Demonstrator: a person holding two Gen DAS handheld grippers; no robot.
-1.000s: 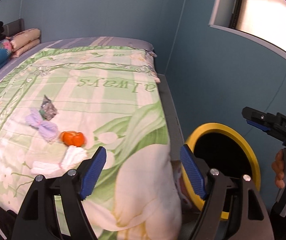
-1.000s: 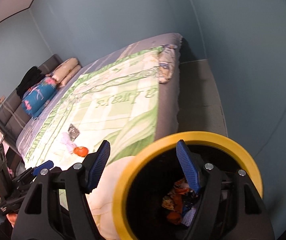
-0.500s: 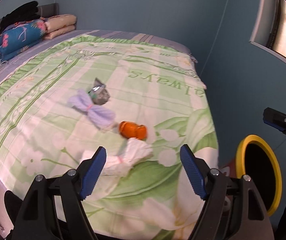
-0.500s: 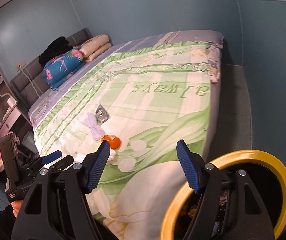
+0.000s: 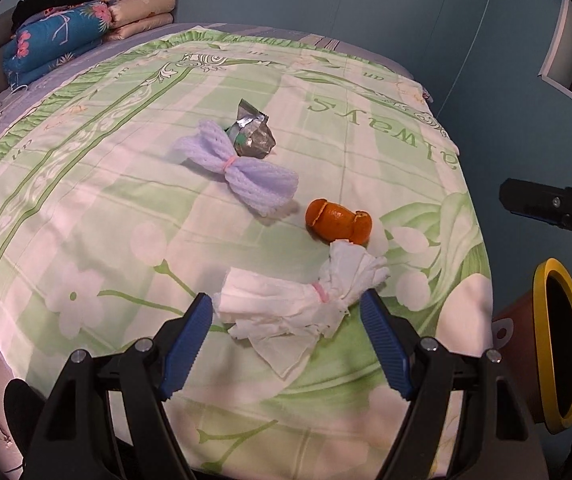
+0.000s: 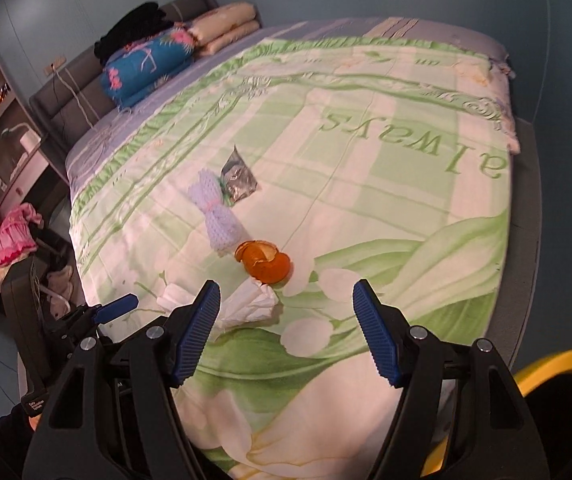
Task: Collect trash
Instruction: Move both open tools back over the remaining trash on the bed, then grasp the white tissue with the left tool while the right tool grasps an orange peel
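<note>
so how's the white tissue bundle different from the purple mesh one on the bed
The white tissue bundle is crumpled paper with loose torn flaps; the purple mesh bundle is netted foam with a neat bow shape. The tissue lies between the open fingers of the left gripper, next to the orange peel; the mesh lies farther off, against the foil wrapper. Both are cinched in the middle by a pink band.

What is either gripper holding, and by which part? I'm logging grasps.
Nothing. The left gripper is open around the white tissue bundle, not closed on it; the right gripper is open and empty.
</note>
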